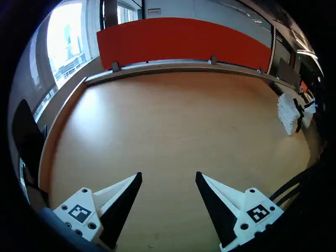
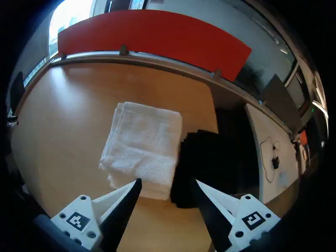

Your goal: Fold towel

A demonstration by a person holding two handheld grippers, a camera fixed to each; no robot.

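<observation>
A folded white towel (image 2: 143, 147) lies as a thick stack on the wooden table (image 2: 71, 117), close to the table's right edge. My right gripper (image 2: 166, 181) is open and hovers just short of the towel's near edge, with nothing between its fingers. In the left gripper view the same towel (image 1: 288, 112) sits far off at the right, with the other gripper (image 1: 304, 110) beside it. My left gripper (image 1: 168, 175) is open over bare table (image 1: 168, 122), holding nothing.
A red divider panel (image 1: 185, 42) runs along the table's far edge. Something black (image 2: 210, 168) sits off the table's right edge beside the towel. Farther right is a white desk (image 2: 273, 155) with a cable. Windows (image 1: 65, 46) and a dark chair (image 1: 27, 138) are on the left.
</observation>
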